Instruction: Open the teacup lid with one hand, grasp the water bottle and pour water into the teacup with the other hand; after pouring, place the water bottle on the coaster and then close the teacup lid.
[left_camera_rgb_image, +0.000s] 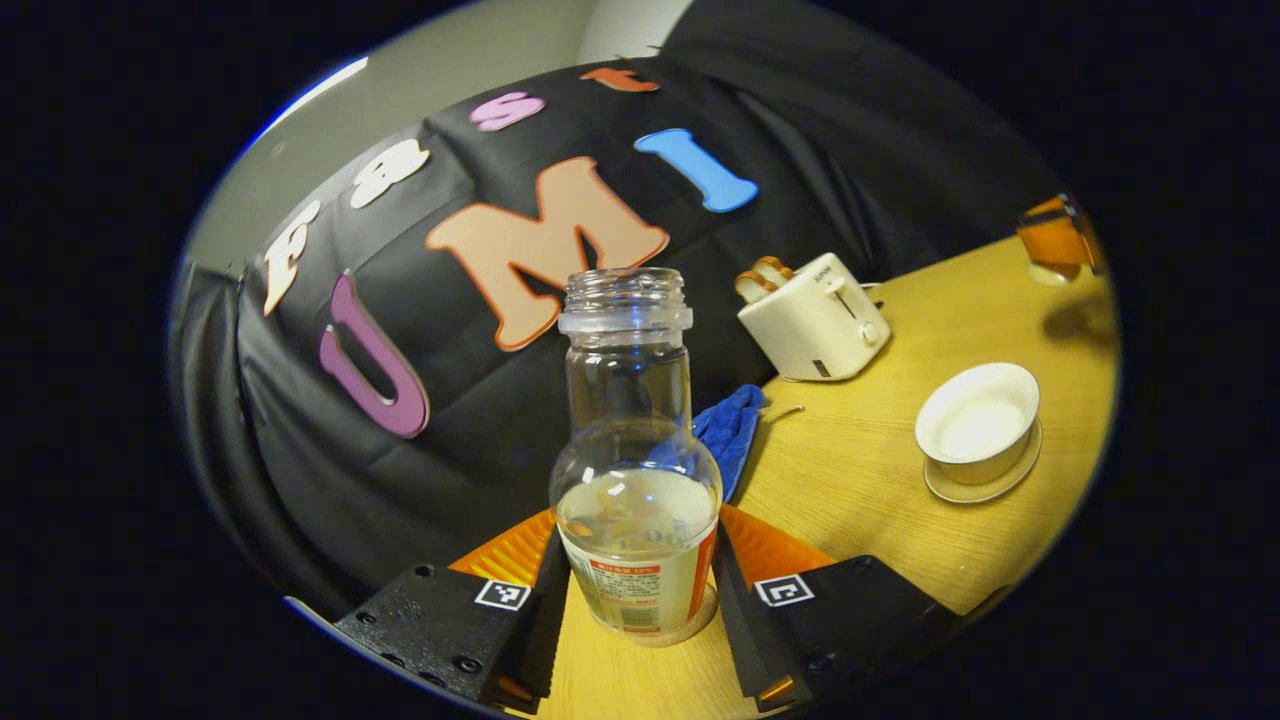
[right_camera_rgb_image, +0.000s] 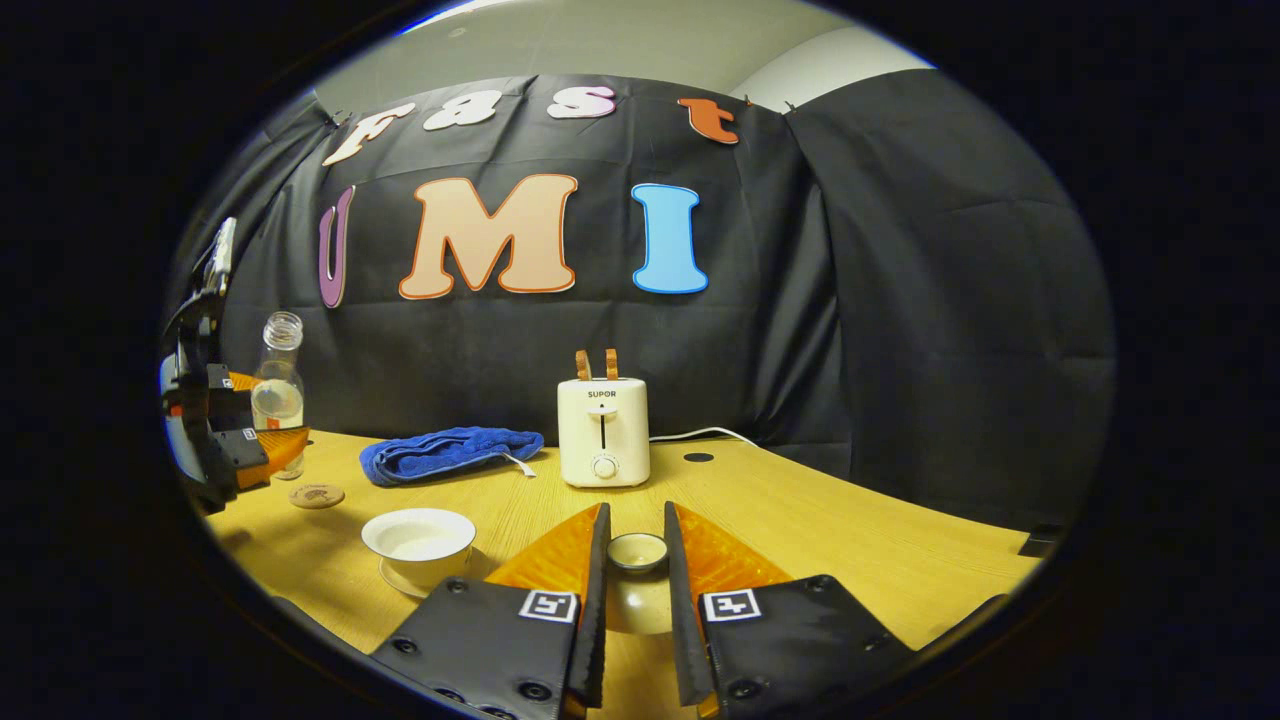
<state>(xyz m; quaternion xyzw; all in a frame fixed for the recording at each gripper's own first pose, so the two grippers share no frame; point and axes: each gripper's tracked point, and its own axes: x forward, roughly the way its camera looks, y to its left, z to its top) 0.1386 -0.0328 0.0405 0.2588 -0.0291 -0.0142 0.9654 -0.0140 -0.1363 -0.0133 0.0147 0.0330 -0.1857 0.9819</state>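
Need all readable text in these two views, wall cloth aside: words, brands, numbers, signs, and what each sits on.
"SUPOR": front of the toaster, in the right gripper view.
Water bottle label: print too small and blurred to read.
Square code markers on the left gripper and the right gripper: patterns, no words.
Toaster's front in the left gripper view: marks too small to read.

Uncapped bottle (left_camera_rgb_image: 636, 500) upright; teacup (left_camera_rgb_image: 978, 422) lidless.

Blue towel (right_camera_rgb_image: 450, 452) — cream toaster (right_camera_rgb_image: 603, 432) — white teacup (right_camera_rgb_image: 418, 537).
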